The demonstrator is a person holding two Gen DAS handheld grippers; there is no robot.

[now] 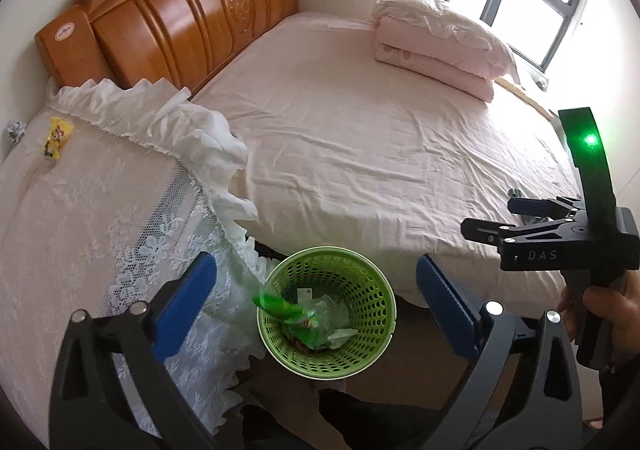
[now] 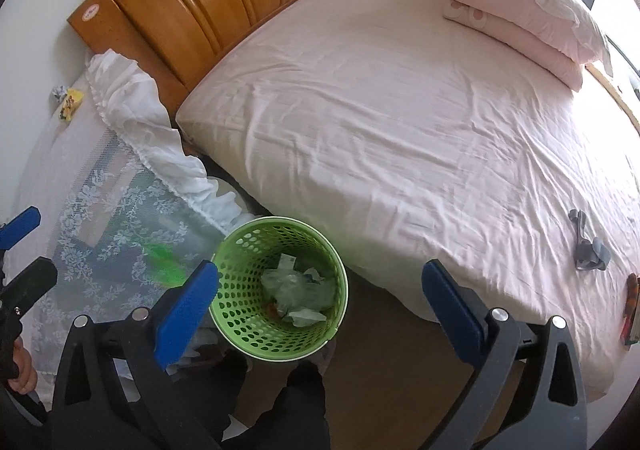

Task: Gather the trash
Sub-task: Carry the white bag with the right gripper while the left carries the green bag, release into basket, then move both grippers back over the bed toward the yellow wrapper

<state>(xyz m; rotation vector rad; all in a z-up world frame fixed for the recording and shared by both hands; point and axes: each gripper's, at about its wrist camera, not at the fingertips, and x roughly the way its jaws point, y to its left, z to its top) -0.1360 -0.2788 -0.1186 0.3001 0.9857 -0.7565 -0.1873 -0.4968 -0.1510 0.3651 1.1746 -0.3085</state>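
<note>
A green perforated waste basket (image 1: 326, 310) (image 2: 280, 286) stands on the floor between the bed and the lace-covered side table. It holds crumpled plastic and paper. A green wrapper (image 1: 286, 310) is blurred in mid-air over the basket's left rim; in the right wrist view it shows as a green blur (image 2: 164, 264) left of the basket. My left gripper (image 1: 316, 300) is open and empty above the basket. My right gripper (image 2: 320, 300) is open and empty, also above the basket; it shows from the side in the left wrist view (image 1: 486, 223). A yellow wrapper (image 1: 56, 137) (image 2: 71, 101) lies on the side table.
The bed (image 1: 380, 137) has a pink sheet, a wooden headboard (image 1: 180, 9) and a folded quilt with a pillow (image 1: 436, 37). A grey scrap (image 2: 588, 246) and a reddish packet (image 2: 631, 310) lie near the bed's right edge. A crumpled ball (image 2: 58, 91) lies by the yellow wrapper.
</note>
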